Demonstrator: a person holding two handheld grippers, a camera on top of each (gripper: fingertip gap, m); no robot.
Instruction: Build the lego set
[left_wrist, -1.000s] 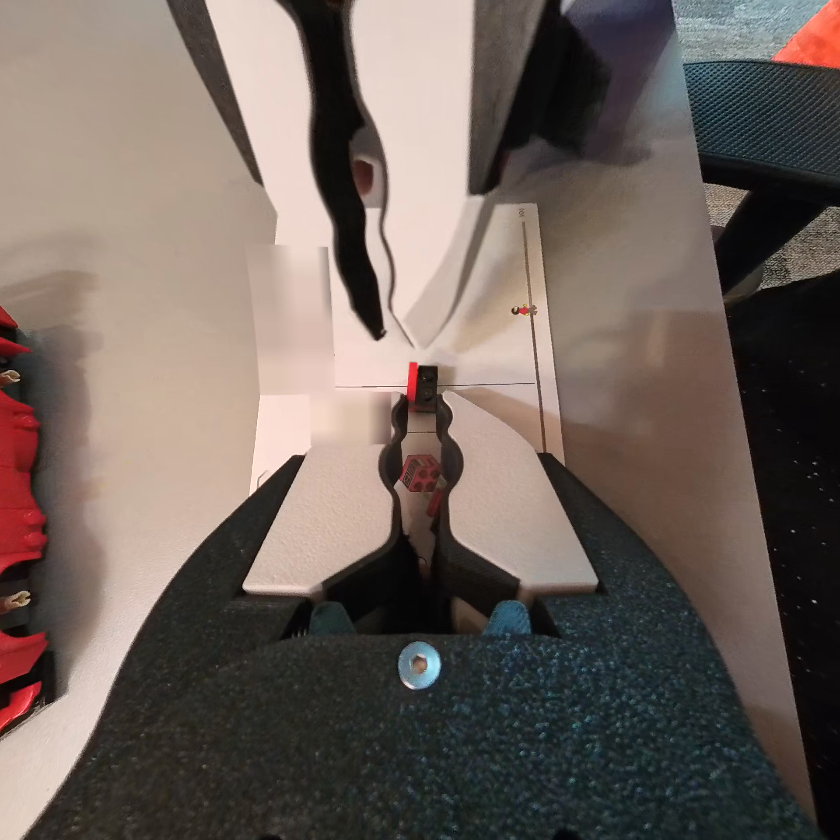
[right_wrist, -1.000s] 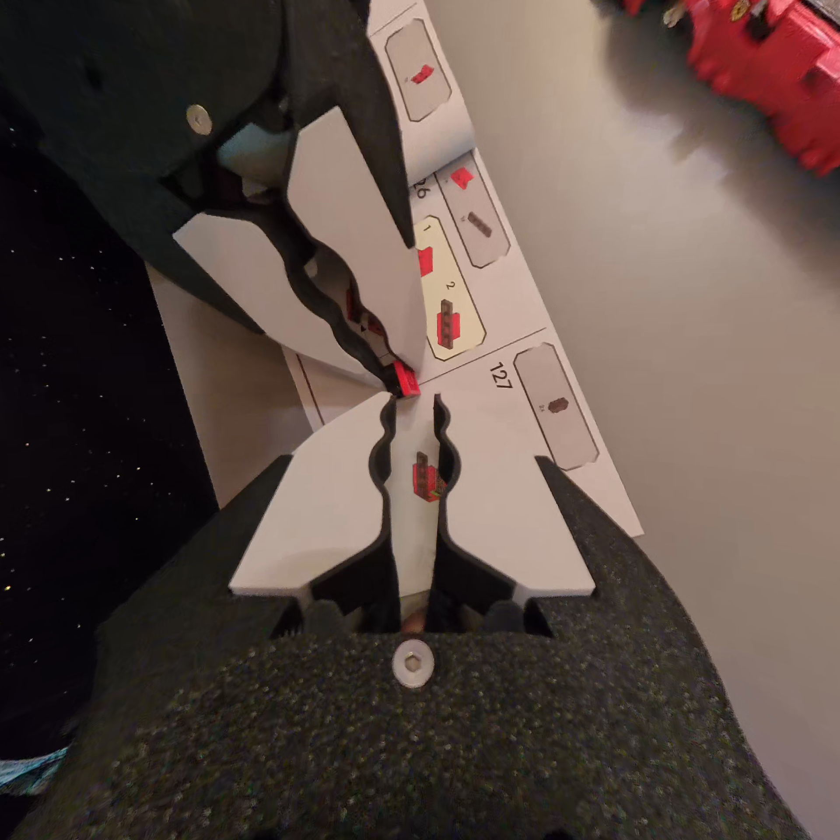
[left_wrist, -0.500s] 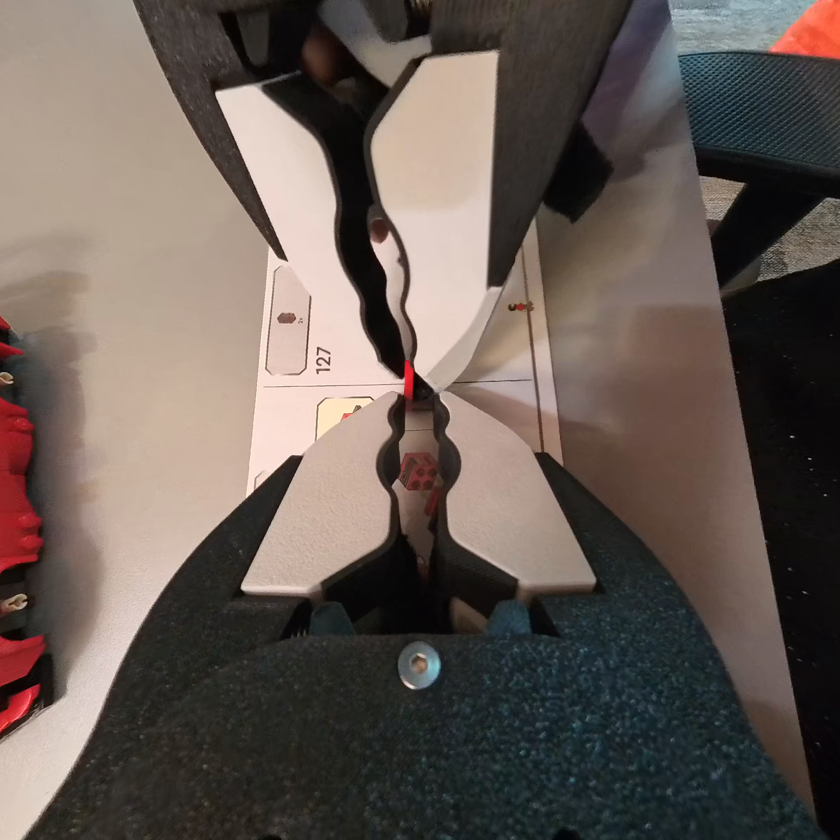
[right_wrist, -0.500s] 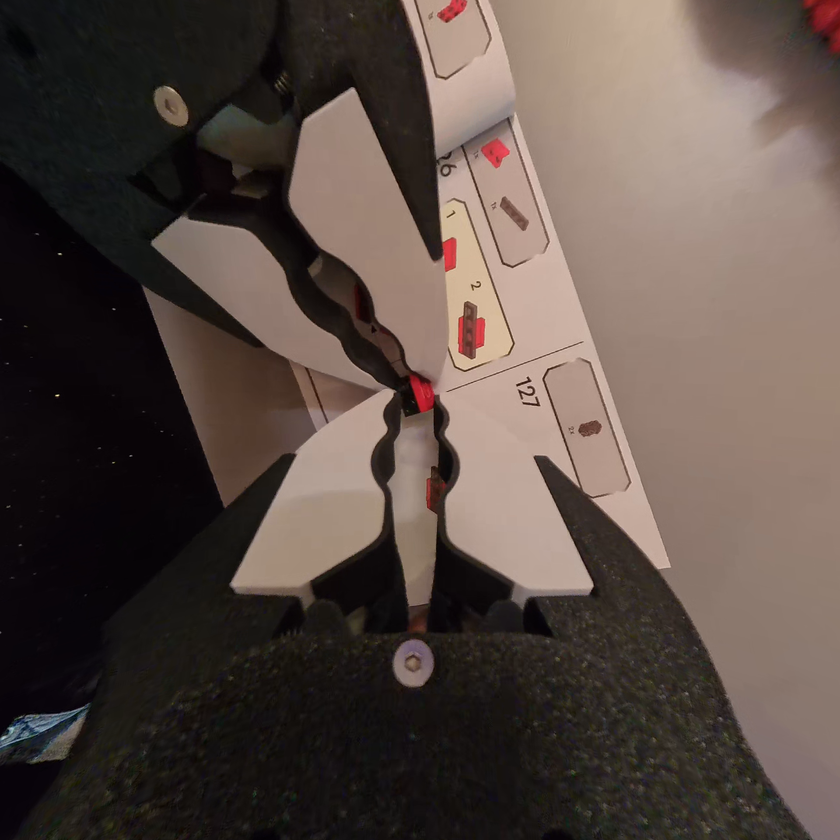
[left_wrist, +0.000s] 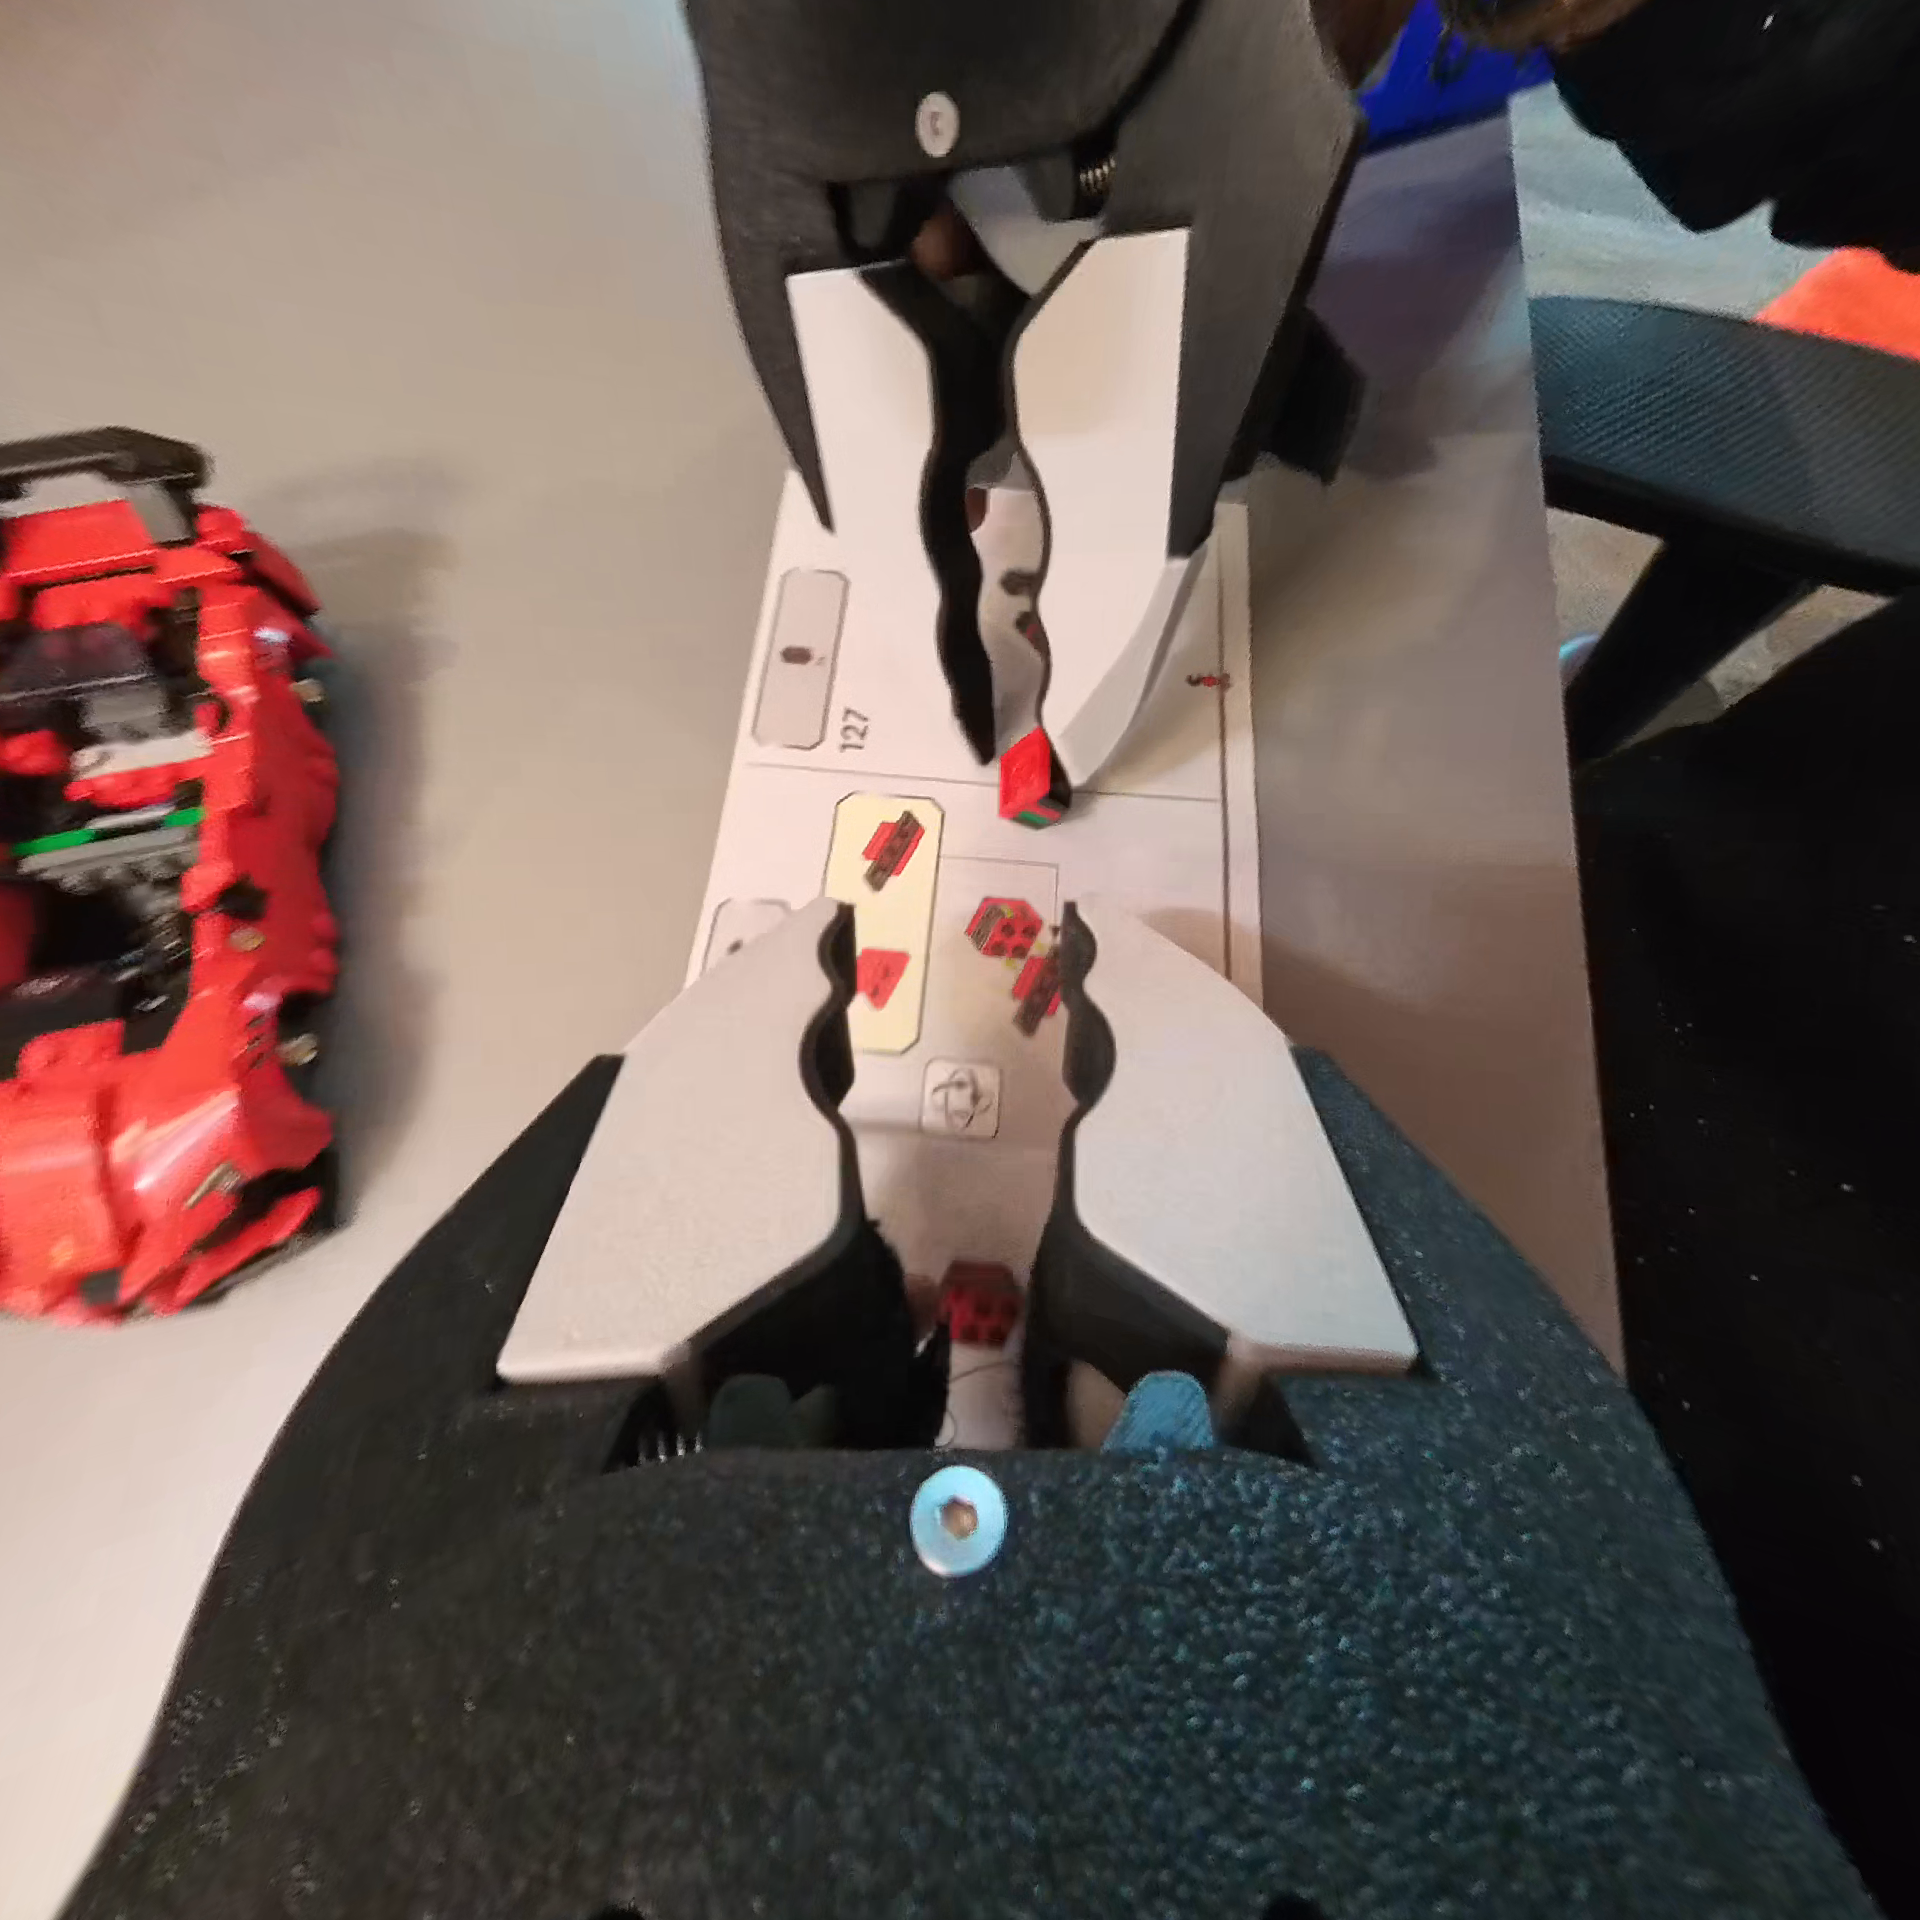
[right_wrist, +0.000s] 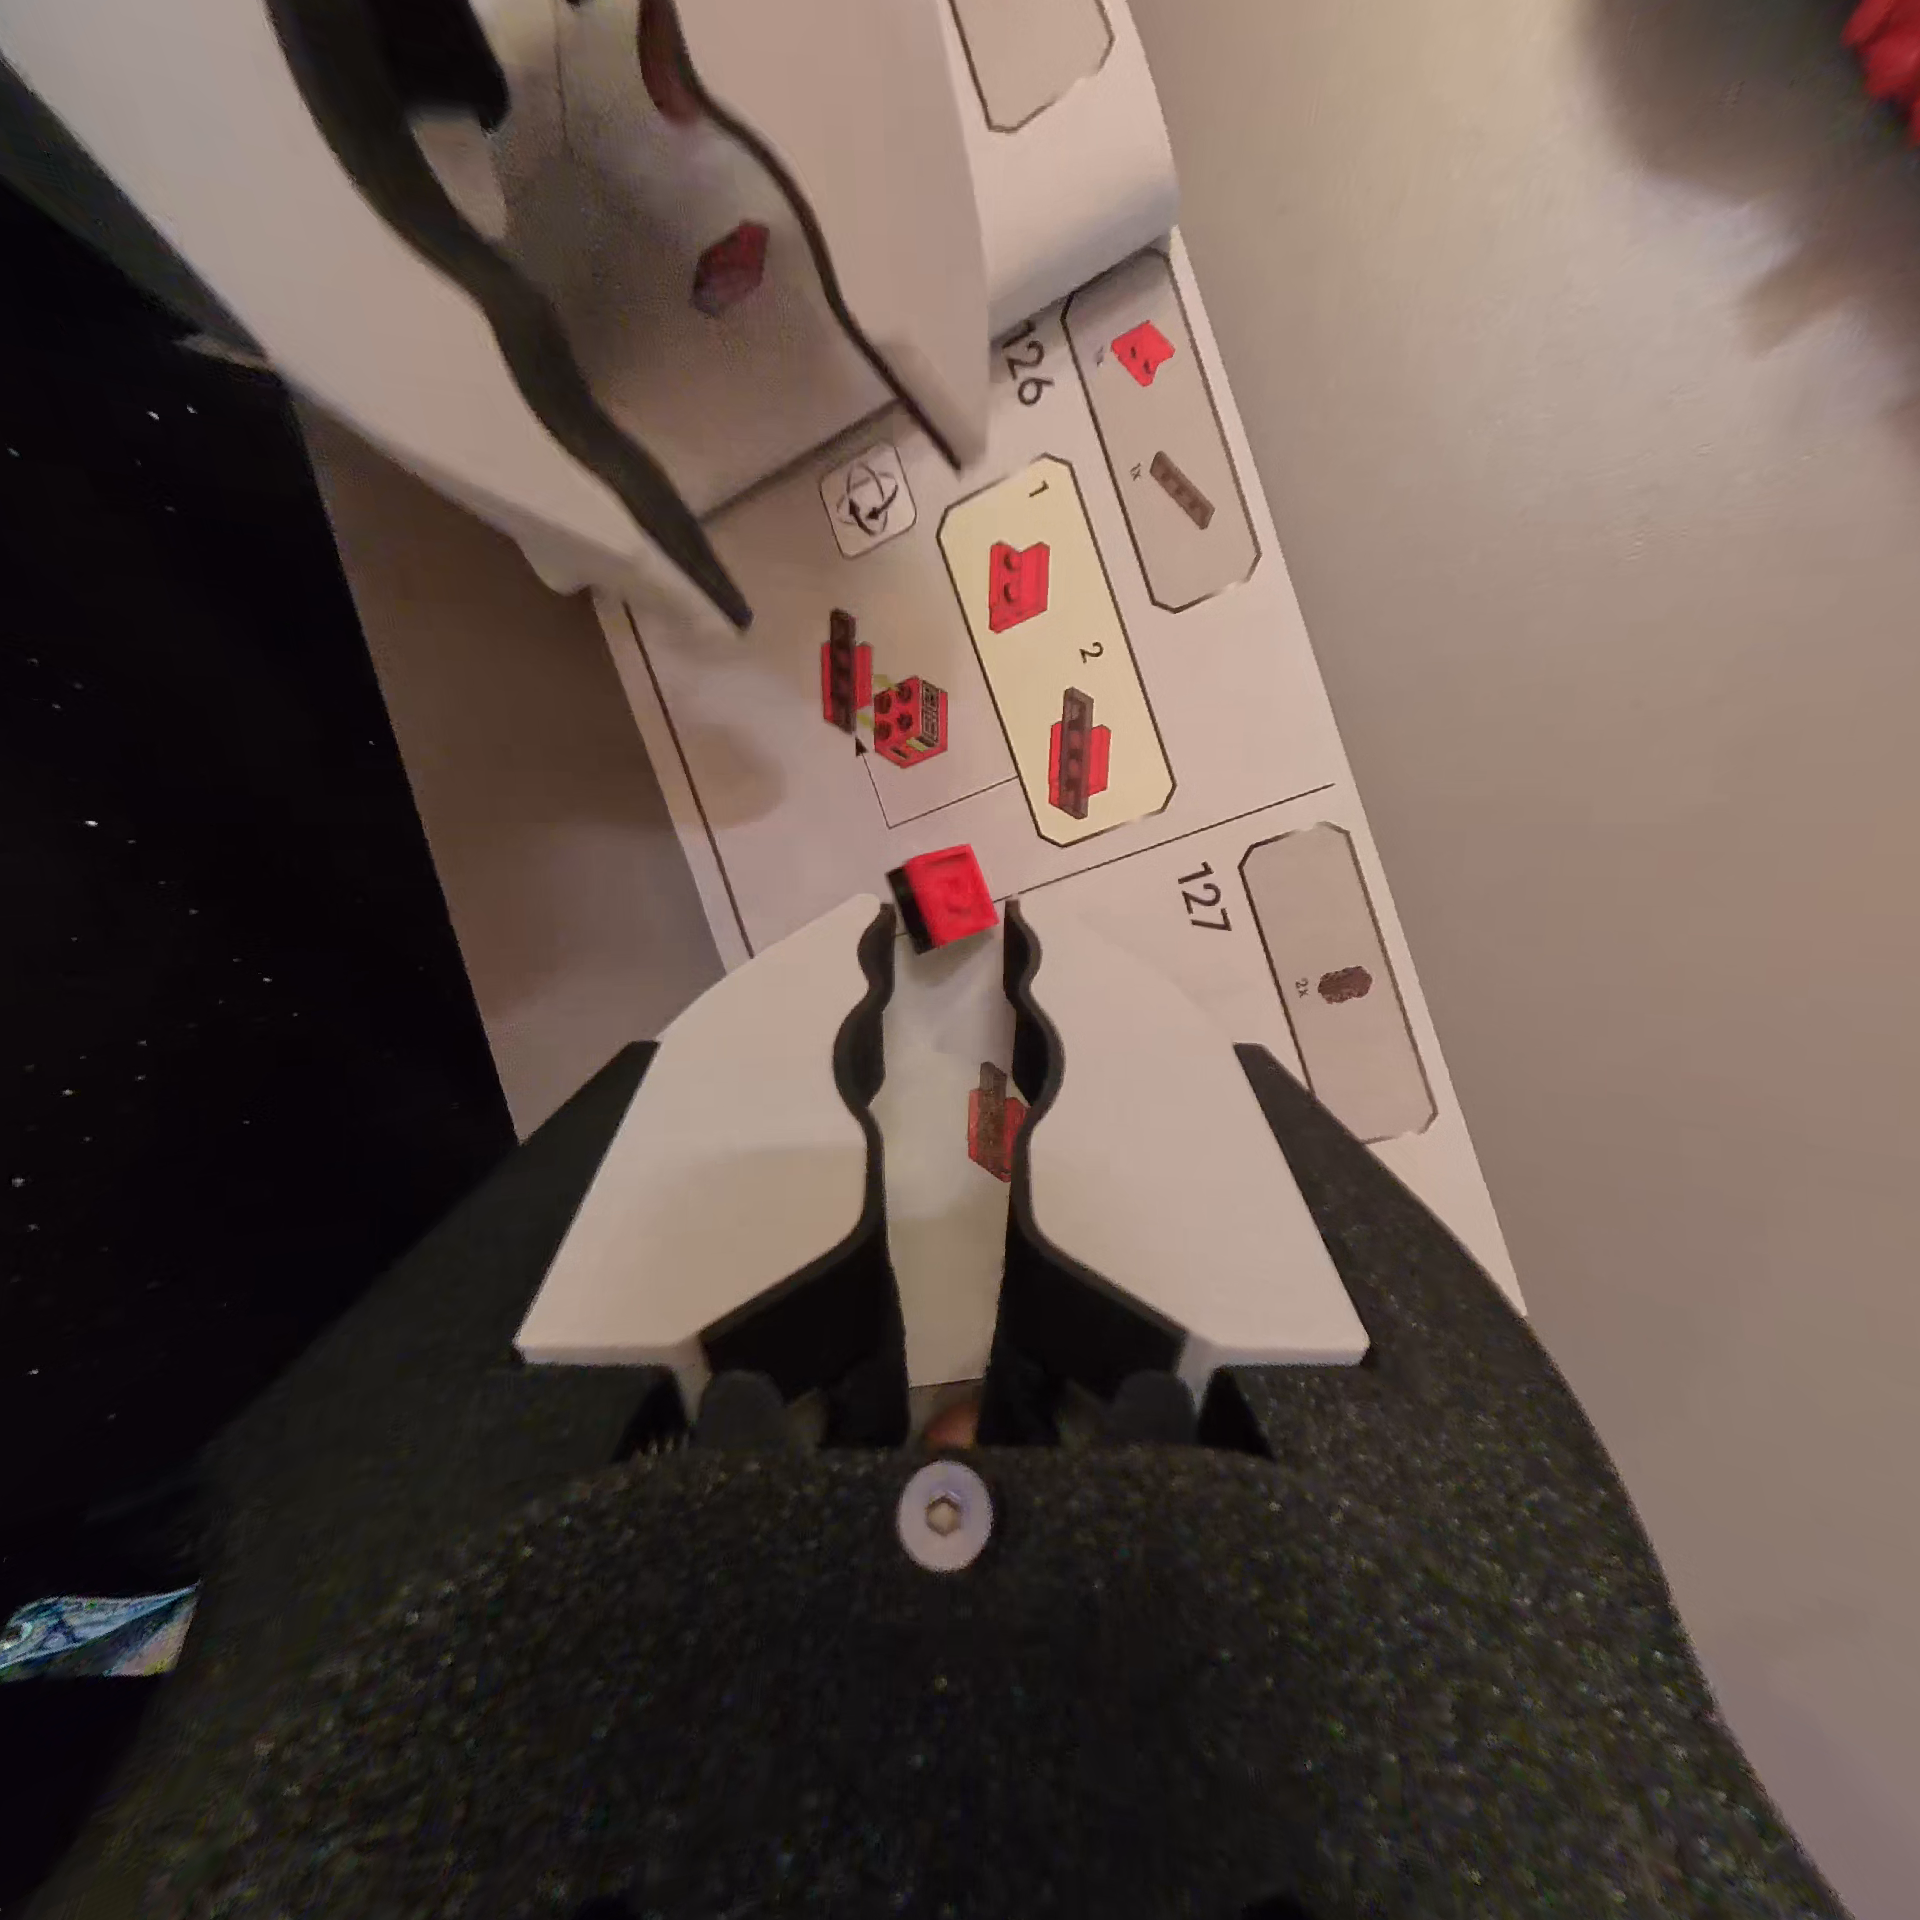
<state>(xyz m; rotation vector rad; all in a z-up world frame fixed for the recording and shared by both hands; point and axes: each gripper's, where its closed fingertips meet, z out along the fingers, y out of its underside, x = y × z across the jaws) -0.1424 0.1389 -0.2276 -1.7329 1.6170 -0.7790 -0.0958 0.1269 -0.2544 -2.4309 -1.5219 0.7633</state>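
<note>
A small red and black lego piece (right_wrist: 943, 896) sits pinched between the tips of my right gripper (right_wrist: 943, 914), just above the open instruction booklet (right_wrist: 1247, 707). In the left wrist view the same piece (left_wrist: 1029, 790) hangs at the tips of the right gripper (left_wrist: 1023, 758), which comes down from the top. My left gripper (left_wrist: 956, 920) is open and empty, a short way back from the piece. It also shows blurred at the top of the right wrist view (right_wrist: 847, 535). A partly built red lego car (left_wrist: 156, 883) stands on the table to the left.
The booklet (left_wrist: 1143, 852) lies along the edge of the grey table (left_wrist: 468, 312). Beyond that edge are dark floor and a black office chair (left_wrist: 1714, 447). In the right wrist view the car is a red blur at the top right corner (right_wrist: 1891, 62). There is about 6 cm between the tips of the two grippers.
The left gripper held the piece a second ago. The right gripper closed on it tip to tip, then the left gripper opened and drew back, leaving the piece in the right gripper.
</note>
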